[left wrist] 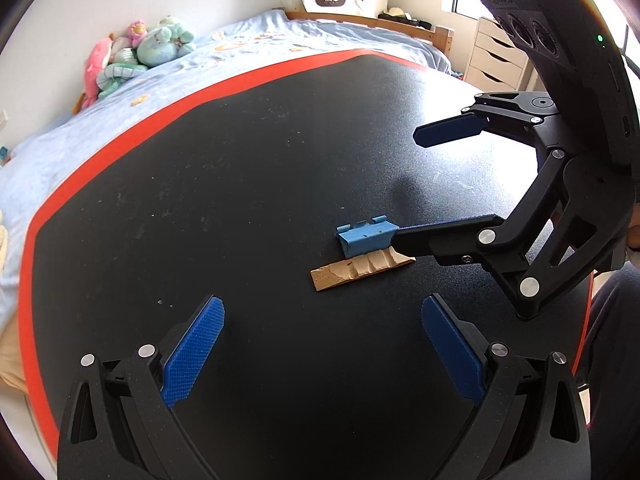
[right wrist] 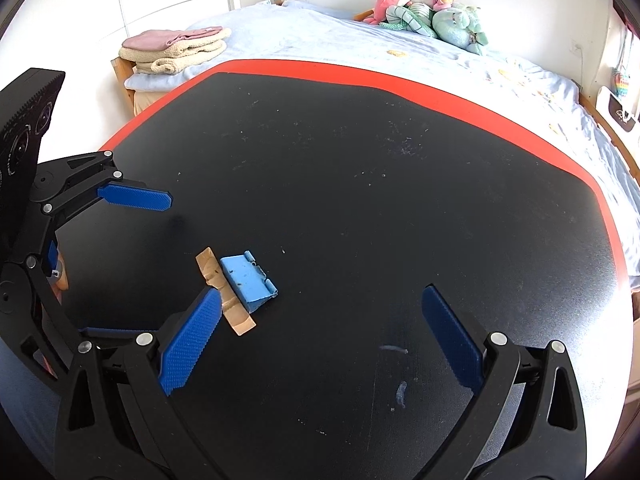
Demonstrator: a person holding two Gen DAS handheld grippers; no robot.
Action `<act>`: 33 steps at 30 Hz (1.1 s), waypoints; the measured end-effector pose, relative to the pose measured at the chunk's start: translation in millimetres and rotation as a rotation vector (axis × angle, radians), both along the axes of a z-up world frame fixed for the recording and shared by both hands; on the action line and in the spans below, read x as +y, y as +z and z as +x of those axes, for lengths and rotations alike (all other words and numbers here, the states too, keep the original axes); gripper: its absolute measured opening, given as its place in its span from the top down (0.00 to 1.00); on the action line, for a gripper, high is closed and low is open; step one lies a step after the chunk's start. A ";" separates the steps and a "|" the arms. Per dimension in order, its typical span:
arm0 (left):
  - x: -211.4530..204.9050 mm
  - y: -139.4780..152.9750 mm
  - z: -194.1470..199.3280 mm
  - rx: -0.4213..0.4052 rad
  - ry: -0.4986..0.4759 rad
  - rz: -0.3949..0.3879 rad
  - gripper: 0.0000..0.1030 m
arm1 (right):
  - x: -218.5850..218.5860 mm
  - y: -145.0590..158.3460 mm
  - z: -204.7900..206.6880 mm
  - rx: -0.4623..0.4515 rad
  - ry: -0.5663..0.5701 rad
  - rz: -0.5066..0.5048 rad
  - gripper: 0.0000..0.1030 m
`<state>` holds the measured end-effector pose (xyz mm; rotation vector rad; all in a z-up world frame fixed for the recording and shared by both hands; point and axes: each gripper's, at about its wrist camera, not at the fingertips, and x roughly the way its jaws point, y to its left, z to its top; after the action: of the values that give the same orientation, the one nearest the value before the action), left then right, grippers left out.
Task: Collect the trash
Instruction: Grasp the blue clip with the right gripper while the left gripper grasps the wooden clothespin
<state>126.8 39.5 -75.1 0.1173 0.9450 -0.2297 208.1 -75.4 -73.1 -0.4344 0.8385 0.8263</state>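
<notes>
A flat strip of brown cardboard (left wrist: 360, 269) lies on the black table (left wrist: 240, 184), with a small light-blue piece (left wrist: 366, 238) resting on its far edge. Both show in the right wrist view too, the cardboard (right wrist: 224, 294) and the blue piece (right wrist: 248, 280). My left gripper (left wrist: 322, 350) is open and empty, hovering just short of the cardboard. My right gripper (right wrist: 320, 340) is open and empty; in the left wrist view its lower finger (left wrist: 440, 236) reaches to the blue piece's right end and the upper finger (left wrist: 452, 130) is high above the table.
The table has an orange border (right wrist: 440, 84). Beyond it is a bed with a light-blue sheet (right wrist: 360, 36), plush toys (right wrist: 432, 12) and folded blankets (right wrist: 176, 50). A white drawer unit (left wrist: 500, 56) stands by the window.
</notes>
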 end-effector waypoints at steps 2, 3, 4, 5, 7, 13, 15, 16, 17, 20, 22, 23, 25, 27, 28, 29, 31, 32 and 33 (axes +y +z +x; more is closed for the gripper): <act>0.2 -0.7 0.6 -0.001 -0.004 0.003 0.07 | 1.2 -1.2 2.1 0.000 -0.002 0.000 0.04; 0.2 -1.1 0.8 -0.001 -0.004 0.004 0.07 | 1.7 -1.8 3.1 0.002 -0.003 0.002 0.04; 1.0 -1.4 1.3 -0.002 -0.004 0.003 0.07 | 2.2 -2.4 3.7 0.000 -0.003 0.003 0.04; 1.6 -1.5 1.5 -0.004 -0.003 0.004 0.07 | 2.8 -2.7 4.3 -0.002 -0.002 0.004 0.04; 2.1 -1.8 1.9 -0.007 -0.006 0.008 0.07 | 4.4 -4.0 5.3 -0.004 0.002 0.001 0.04; 3.1 -3.0 6.9 -0.005 -0.010 0.007 0.07 | 7.0 -3.1 9.3 -0.012 0.009 0.005 0.15; 2.0 -3.7 9.2 -0.002 -0.015 0.007 0.07 | 8.2 -4.2 11.7 -0.009 0.012 -0.001 0.26; 1.0 -3.6 9.7 -0.002 -0.016 0.006 0.07 | 8.4 -4.5 13.1 -0.004 0.017 0.002 0.27; 0.0 -3.3 10.5 -0.003 -0.020 0.004 0.07 | 9.2 -4.8 13.8 0.000 0.022 0.005 0.29; -1.7 -3.6 14.0 -0.003 -0.032 0.003 0.07 | 12.3 -3.9 16.3 0.000 0.044 0.016 0.34; -3.2 -3.8 16.1 -0.003 -0.043 0.008 0.07 | 15.4 -3.3 16.6 -0.004 0.062 0.015 0.37; -3.9 -4.0 17.2 -0.003 -0.048 0.009 0.07 | 16.9 -2.9 16.5 -0.005 0.071 0.016 0.40; -4.3 -4.3 18.4 -0.003 -0.058 0.009 0.07 | 19.3 -2.7 15.5 -0.010 0.092 0.016 0.45; -4.5 -4.3 20.4 -0.004 -0.064 0.008 0.07 | 21.3 -2.3 15.1 -0.014 0.109 0.020 0.52; -4.5 -4.5 21.3 -0.004 -0.067 0.008 0.07 | 22.2 -2.2 15.1 -0.016 0.116 0.022 0.54; -3.1 -4.4 21.4 -0.004 -0.071 0.008 0.07 | 23.2 -2.1 14.8 -0.017 0.125 0.024 0.58; -4.4 -4.5 22.5 -0.004 -0.086 0.007 0.07 | 25.5 -1.6 14.1 -0.017 0.144 0.028 0.63; -4.6 -4.4 23.5 -0.004 -0.095 0.007 0.07 | 26.6 -1.5 13.5 -0.020 0.153 0.027 0.66; -5.7 -4.6 23.5 -0.005 -0.102 0.006 0.07 | 27.5 -1.4 13.2 -0.019 0.160 0.028 0.68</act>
<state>150.3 33.9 -79.6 0.1718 0.9363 -0.3209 221.3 -47.9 -74.6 -0.4890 0.7804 0.9793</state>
